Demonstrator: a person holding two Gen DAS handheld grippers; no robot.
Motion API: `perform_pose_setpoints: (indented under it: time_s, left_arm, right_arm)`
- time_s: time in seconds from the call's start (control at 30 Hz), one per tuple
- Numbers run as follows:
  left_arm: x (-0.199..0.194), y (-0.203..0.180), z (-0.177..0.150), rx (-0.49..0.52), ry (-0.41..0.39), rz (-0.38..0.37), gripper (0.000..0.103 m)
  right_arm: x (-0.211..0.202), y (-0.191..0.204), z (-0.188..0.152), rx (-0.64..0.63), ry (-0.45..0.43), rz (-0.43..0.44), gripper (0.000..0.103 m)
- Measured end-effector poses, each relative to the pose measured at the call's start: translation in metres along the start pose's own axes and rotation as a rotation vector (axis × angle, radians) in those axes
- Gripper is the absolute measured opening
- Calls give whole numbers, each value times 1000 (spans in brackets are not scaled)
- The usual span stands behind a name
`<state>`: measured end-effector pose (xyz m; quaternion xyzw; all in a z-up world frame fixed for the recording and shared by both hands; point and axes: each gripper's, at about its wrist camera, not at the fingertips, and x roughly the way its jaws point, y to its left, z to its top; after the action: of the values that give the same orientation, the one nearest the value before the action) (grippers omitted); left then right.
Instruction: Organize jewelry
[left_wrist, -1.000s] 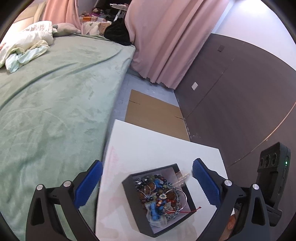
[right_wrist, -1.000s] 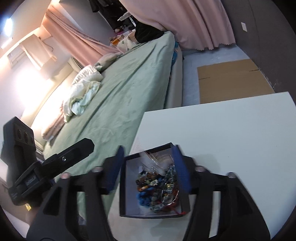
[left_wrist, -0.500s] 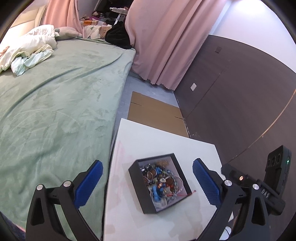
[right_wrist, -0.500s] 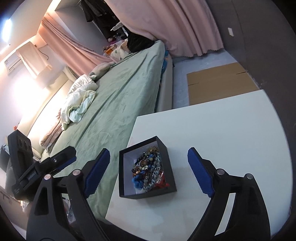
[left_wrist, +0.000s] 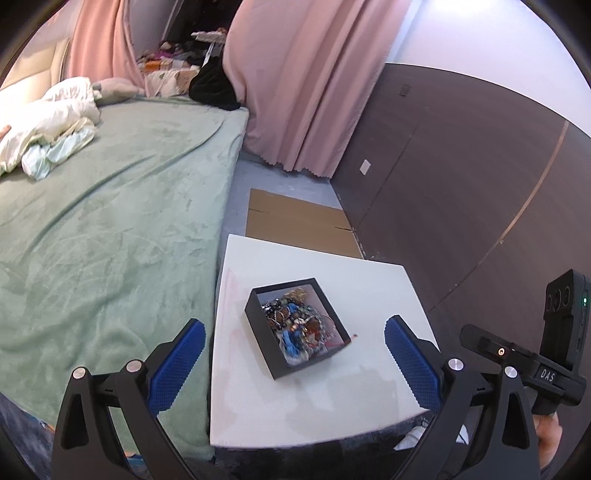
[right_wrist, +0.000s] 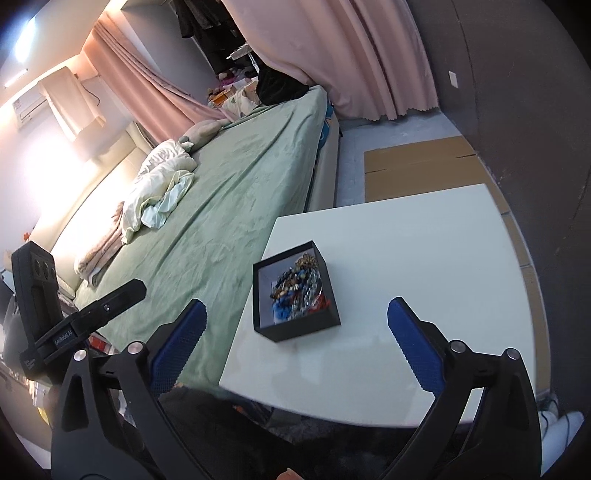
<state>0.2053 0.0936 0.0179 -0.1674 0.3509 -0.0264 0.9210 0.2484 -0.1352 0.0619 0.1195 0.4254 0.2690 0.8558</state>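
Note:
A black open box (left_wrist: 266, 350) (right_wrist: 295, 328) stands on the white table (left_wrist: 332, 398) (right_wrist: 424, 266), filled with a tangle of beaded jewelry (left_wrist: 299, 325) (right_wrist: 299, 291). My left gripper (left_wrist: 293, 354) hovers above and short of the box, open, nothing between its blue pads. My right gripper (right_wrist: 295, 336) also hangs back from the box; its jaws are opening wide and hold nothing. Each gripper's camera mount shows in the other's view.
A bed with a green blanket (left_wrist: 103, 229) (right_wrist: 229, 206) runs along the table's left side, with crumpled bedding (left_wrist: 48, 125) on it. Flat cardboard (left_wrist: 299, 221) lies on the floor beyond the table. A dark wall (left_wrist: 461, 177) is at right, pink curtains (left_wrist: 295, 81) behind.
Both grippers pulled back and up from the box, which now looks smaller. The right gripper's jaws, earlier close around the box, spread wide apart.

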Motion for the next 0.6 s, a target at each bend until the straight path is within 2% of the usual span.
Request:
perform_pose_setpoints:
  time_s: [0.2,0.6]
  left_arm:
    - [-40,-21,-16,68,-28,2,95]
    - [-111,-57,-51,170,-81,-5,95]
  right_arm:
    - [-42,16,-22,-31,-27,-16,98]
    - [-98,39,-64,-43,-59,-36,98]
